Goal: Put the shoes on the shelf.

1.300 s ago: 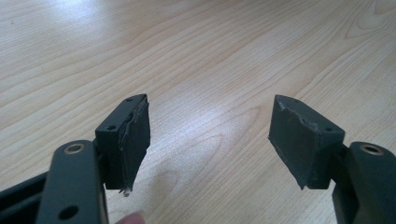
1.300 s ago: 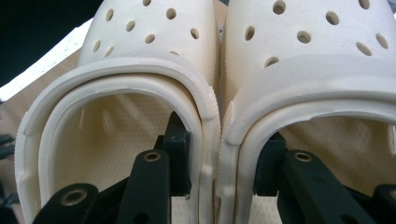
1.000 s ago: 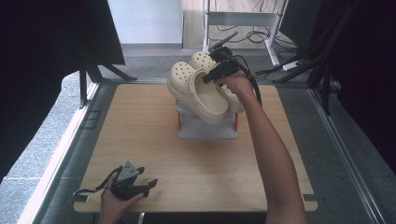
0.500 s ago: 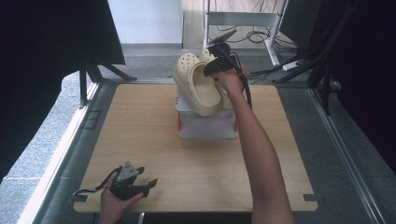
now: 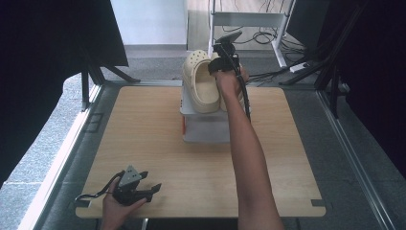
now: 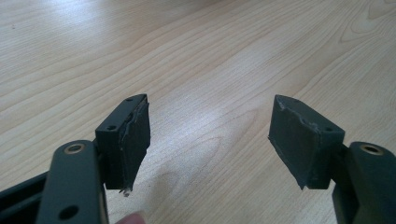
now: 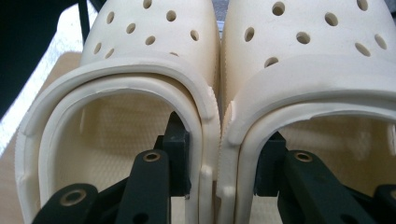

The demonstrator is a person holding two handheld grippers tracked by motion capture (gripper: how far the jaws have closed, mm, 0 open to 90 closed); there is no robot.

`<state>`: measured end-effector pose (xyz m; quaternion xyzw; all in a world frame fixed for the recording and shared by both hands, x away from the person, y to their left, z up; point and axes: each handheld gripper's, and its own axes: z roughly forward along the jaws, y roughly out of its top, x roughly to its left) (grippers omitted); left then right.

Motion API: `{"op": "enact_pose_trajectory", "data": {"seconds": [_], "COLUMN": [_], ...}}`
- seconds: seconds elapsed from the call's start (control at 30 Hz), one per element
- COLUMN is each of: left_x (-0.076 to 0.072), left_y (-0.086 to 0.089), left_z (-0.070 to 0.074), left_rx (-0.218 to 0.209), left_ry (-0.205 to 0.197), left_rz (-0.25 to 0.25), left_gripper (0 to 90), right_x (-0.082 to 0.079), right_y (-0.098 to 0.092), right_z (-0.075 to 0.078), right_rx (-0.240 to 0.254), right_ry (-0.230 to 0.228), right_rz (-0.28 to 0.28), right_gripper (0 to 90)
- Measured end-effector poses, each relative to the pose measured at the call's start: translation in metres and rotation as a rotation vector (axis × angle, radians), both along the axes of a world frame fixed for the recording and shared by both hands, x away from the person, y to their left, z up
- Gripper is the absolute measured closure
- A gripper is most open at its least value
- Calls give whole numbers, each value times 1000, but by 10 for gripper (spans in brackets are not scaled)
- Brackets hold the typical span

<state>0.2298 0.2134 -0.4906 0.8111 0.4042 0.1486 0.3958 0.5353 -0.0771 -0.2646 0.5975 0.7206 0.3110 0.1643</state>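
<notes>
While the left gripper [image 5: 143, 190] rests spread on the table [image 5: 143, 134], the right gripper [image 7: 219, 158] clamps both cream clogs' [image 7: 154, 60] adjoining walls above the white stand [image 5: 206, 129].

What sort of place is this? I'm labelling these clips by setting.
Probably a lab or recording workshop: a bare wooden table framed by dark curtains, with loose cables on the floor behind it.
</notes>
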Motion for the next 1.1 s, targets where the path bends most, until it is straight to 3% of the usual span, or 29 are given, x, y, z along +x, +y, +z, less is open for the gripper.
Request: {"op": "enact_pose_trajectory", "data": {"seconds": [0.1,0.37,0.6,0.7,0.9,0.93,1.0,1.1], "left_x": [0,0,0,0,1,1,1,1], "left_y": [0,0,0,0,-1,-1,-1,0], "left_z": [0,1,0,0,0,0,1,1], "left_rx": [-4,-5,-9,-7,-10,-11,-13,-15], "left_ry": [2,-1,1,-1,1,1,1,4], "left_rz": [1,-1,-2,-2,1,1,1,3], "left_gripper": [298,298,298,298,298,297,297,298], "right_x": [1,4,6,7,5,2,1,-5], "right_y": [4,11,15,14,10,7,6,0], "right_z": [-3,-9,-18,-24,-22,-19,-19,-15], "right_rx": [-2,15,-3,-12,-1,2,5,4], "right_ry": [-6,-21,-28,-17,-35,-33,-31,-34], "right_rz": [-61,-119,-152,-143,-104,-75,-65,2], "right_gripper": [659,658,649,615,526,487,483,476]}}
